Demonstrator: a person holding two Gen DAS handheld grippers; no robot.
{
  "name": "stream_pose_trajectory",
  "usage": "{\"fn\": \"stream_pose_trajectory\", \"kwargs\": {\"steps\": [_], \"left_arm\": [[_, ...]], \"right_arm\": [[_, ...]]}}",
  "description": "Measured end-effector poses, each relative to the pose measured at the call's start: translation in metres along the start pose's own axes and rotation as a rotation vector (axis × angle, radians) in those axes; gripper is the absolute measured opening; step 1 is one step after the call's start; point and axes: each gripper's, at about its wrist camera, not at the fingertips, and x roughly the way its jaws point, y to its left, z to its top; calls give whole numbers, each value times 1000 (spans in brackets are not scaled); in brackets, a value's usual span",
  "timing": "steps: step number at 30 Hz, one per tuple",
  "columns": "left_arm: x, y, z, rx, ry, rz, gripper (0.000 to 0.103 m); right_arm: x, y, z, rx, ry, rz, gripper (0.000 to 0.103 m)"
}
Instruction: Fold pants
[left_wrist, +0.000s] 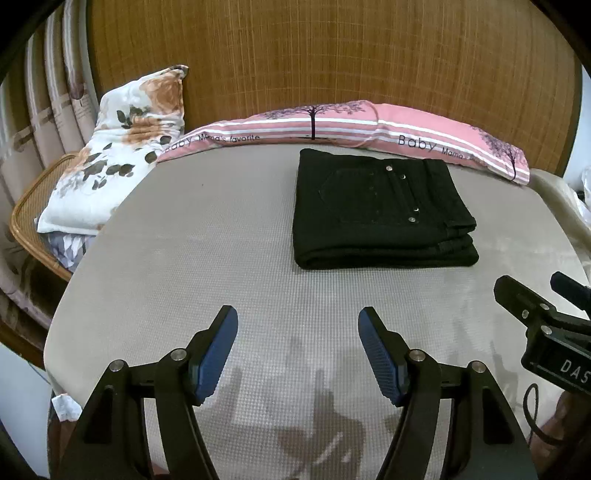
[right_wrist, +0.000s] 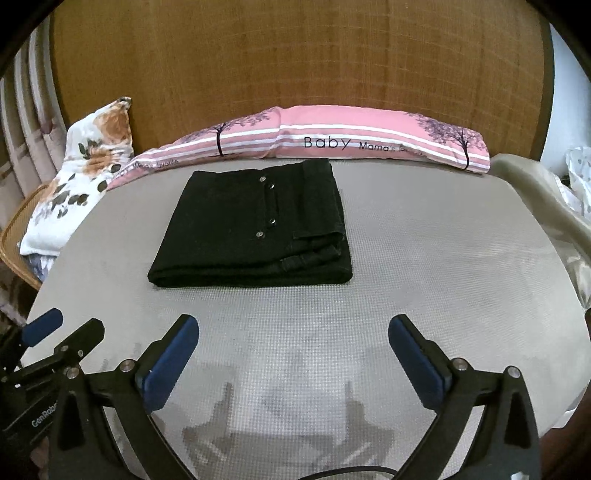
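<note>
The folded pants (left_wrist: 380, 214) lie on the mat (left_wrist: 207, 258), toward its far edge. Behind them, a long pillow (left_wrist: 354, 125) runs along the headboard (left_wrist: 332, 55). A second pillow (left_wrist: 118, 147) leans at the mat's far left corner, on a wicker tray (left_wrist: 26, 221).

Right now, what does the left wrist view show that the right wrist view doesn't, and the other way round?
Only the left wrist view: the stitched back pocket on the folded black pants, and a white scrap at the near left edge of the grey mat.

Only the right wrist view: the "GenRobo" lettering on the left gripper.

Both: the pants folded on the mat, the pink "Baby" pillow, the floral pillow, and the left gripper and right gripper open, holding nothing.
</note>
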Motion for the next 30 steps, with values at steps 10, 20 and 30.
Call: {"fn": "stream_pose_trajectory", "kwargs": {"steps": [10,20,30], "left_arm": [[5,-1,-2,4,8,5,68],[7,-3,-5,8,13,0,68],[10,-3,-10,9,20,4,68]], "right_arm": [[2,1,-5,-2,4,20,102],[3,3,-7,-13,-5,22,102],[4,6,-10,-24,4,22,102]]}}
